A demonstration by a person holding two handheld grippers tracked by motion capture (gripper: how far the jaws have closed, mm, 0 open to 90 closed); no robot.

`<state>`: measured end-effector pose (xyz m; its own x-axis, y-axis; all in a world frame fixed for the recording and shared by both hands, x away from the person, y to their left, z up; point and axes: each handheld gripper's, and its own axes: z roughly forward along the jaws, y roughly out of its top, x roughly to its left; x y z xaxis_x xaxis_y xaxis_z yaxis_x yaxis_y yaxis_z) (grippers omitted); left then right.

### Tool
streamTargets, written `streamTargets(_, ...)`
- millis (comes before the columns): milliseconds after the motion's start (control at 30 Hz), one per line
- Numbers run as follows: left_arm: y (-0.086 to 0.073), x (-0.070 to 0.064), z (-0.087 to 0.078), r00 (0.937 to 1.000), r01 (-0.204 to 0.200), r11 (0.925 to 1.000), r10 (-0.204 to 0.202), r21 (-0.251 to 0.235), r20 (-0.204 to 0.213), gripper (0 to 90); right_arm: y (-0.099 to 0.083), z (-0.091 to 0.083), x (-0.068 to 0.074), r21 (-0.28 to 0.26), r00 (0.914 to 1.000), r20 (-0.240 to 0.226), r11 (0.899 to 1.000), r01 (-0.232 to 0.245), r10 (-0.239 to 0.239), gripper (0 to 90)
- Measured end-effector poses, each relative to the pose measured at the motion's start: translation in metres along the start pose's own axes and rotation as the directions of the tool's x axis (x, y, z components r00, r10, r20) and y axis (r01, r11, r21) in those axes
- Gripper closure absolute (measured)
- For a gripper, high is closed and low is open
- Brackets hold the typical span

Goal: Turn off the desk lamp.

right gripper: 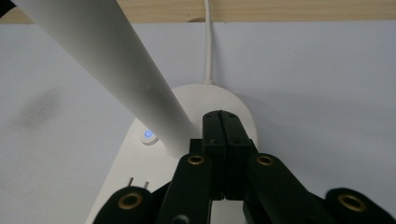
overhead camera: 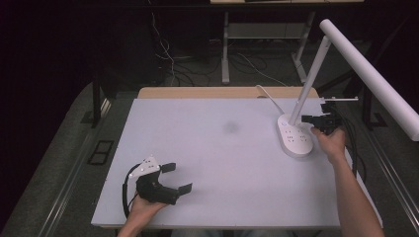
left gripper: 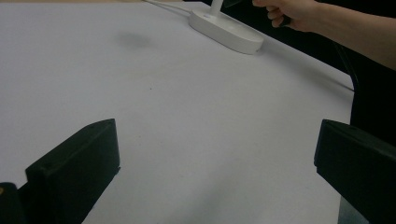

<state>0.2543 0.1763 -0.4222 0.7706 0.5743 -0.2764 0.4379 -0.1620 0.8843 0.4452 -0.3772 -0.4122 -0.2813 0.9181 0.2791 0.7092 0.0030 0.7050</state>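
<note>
Hovering right gripper over lamp base

Blue power sign on lamp base.

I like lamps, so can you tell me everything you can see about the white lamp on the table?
The white lamp looks like smooth plastic. Its flat oval base sits near the table's far right corner and carries small sockets and a round button glowing blue. A slim stem leans up from the base to a long tube head that slants out over the right edge. A white cord leaves the back of the base. The right tongs, shut, hover just over the base beside the stem; whether they touch cannot be told.
</note>
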Motion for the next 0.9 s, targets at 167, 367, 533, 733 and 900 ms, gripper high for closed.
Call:
streamTargets(167, 0.0, 0.0, 0.0, 1.0, 0.001, 1.0, -0.001, -0.004, -0.001, 0.0, 0.001, -0.01, 0.0, -0.006, 1.0, -0.002, 1.0, 0.007, -0.007, 89.9)
streamTargets(367, 0.0, 0.0, 0.0, 1.0, 0.0, 1.0, 0.0, -0.001, 0.001, 0.0, 0.0, -0.025, 0.007, -0.005, 0.9998, -0.004, 1.0, -0.017, 0.017, 74.7)
streamTargets(533, -0.001, -0.001, -0.001, 1.0, 0.0, 1.0, 0.0, -0.002, 0.004, 0.0, -0.005, -0.036, 0.018, -0.016, 1.0, 0.003, 1.0, 0.001, -0.001, 63.2)
streamTargets(733, 0.0, -0.002, 0.0, 1.0, -0.001, 1.0, 0.001, 0.0, 0.009, 0.0, -0.014, -0.05, 0.034, -0.026, 0.9991, -0.025, 0.999, 0.035, -0.035, 45.0)
streamTargets(900, -0.001, -0.002, 0.0, 0.9999, -0.002, 1.0, 0.002, -0.001, 0.011, 0.0, -0.02, -0.063, 0.047, -0.045, 0.9959, -0.07, 0.997, 0.054, -0.057, 24.3)
